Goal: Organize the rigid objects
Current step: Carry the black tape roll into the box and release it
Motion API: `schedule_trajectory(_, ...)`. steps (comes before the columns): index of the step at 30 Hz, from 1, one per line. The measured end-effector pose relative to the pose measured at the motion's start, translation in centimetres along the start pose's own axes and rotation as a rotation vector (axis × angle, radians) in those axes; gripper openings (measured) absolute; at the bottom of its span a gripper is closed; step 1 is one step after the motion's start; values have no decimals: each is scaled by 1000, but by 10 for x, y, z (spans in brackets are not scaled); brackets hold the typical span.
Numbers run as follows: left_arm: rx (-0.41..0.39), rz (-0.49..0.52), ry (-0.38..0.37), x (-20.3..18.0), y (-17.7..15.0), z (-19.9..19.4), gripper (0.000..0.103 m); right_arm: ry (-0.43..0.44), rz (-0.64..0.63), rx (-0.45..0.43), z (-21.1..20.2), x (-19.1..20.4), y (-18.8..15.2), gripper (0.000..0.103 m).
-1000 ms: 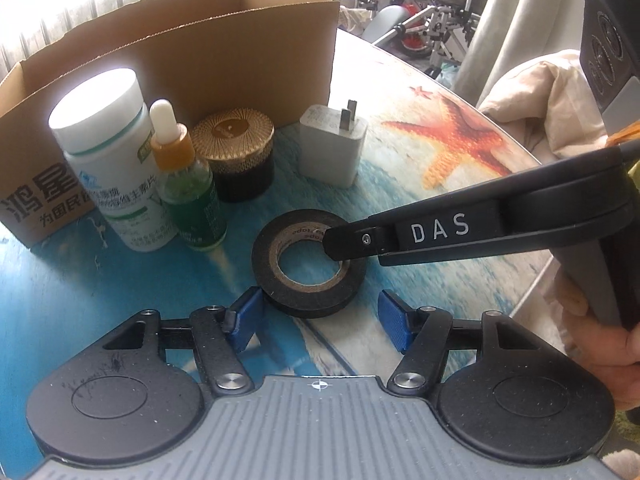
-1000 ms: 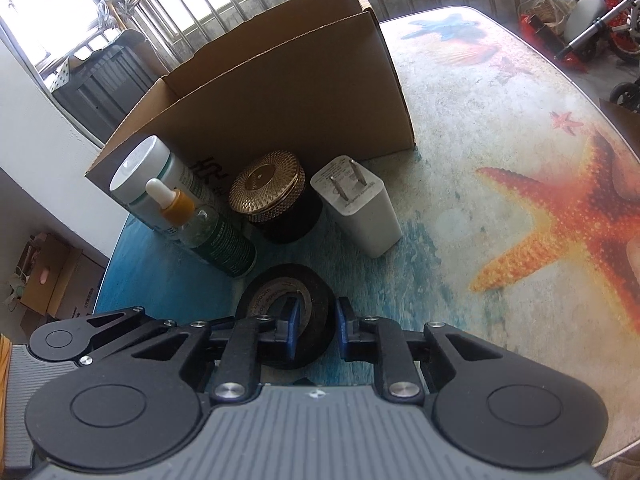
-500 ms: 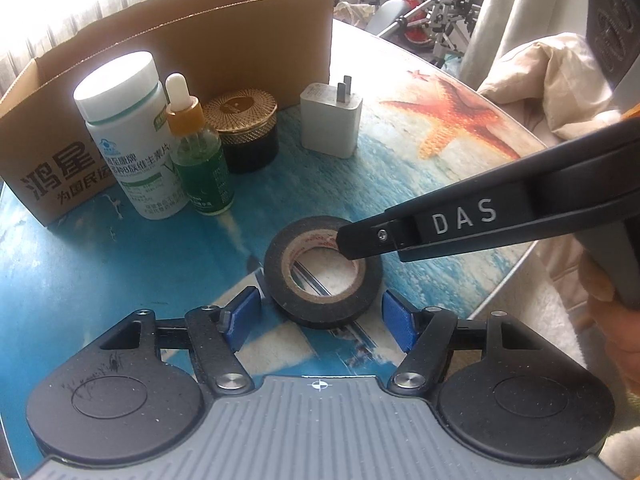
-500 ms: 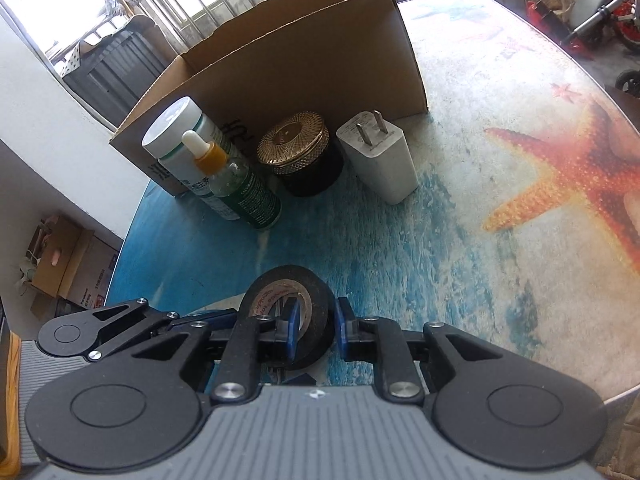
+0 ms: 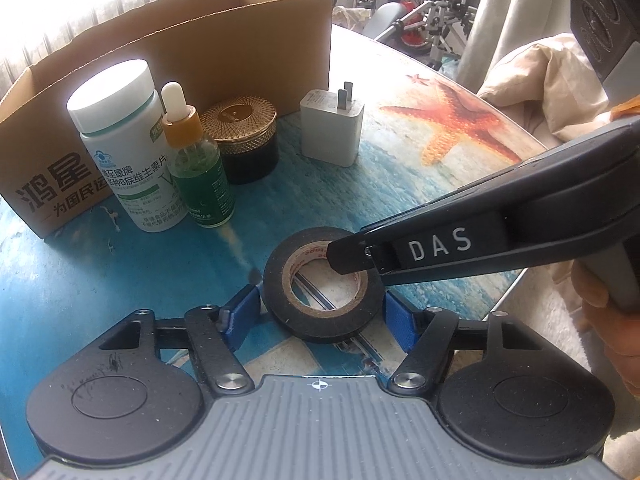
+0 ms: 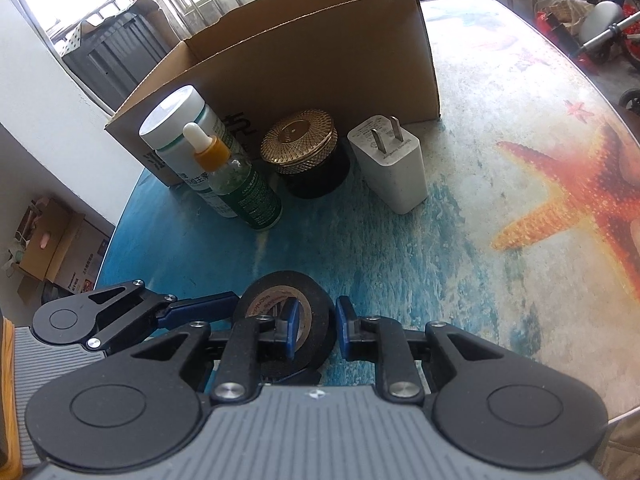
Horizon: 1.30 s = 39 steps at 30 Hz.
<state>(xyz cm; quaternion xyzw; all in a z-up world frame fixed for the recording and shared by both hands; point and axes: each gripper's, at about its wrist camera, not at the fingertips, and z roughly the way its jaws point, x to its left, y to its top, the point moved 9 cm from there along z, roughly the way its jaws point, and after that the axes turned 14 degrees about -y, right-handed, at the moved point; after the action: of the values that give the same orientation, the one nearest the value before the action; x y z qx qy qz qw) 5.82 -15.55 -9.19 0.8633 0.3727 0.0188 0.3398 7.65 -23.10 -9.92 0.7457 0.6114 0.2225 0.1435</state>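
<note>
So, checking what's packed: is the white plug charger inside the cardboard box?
No, the white plug charger stands on the table outside the cardboard box.

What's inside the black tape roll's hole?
One pad of the right claw sits inside the black tape roll; blue printed tabletop shows through. That claw covers the rest.

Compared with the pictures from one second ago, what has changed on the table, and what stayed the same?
The roll of black tape was lifted and tilted while the right gripper stayed shut on its wall. The left gripper kept straddling the roll; its jaws are closing. The white bottle, dropper bottle, gold-lidded jar, charger and cardboard box did not move.
</note>
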Motion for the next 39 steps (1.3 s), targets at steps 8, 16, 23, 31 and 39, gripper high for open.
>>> schedule_trajectory(8, -9, 1, -5, 0, 1, 0, 65, -17, -18, -15, 0, 2, -1, 19)
schedule_trajectory(16, -77, -21, -11, 0, 9, -29, 64, -28, -45, -62, -21, 16, 7, 18)
schedule_trajectory(23, -242, -24, 44, 24, 59, -104, 64, 3, -160, -242, -79, 65, 61, 19)
schedule_trajectory(31, -269, -84, 62, 89, 139, -136, 64, 69, -244, -298, -91, 119, 165, 19)
schedule_trajectory(39, -56, -202, 22, 168, 195, -66, 64, 105, -158, -39, 6, 122, 255, 19)
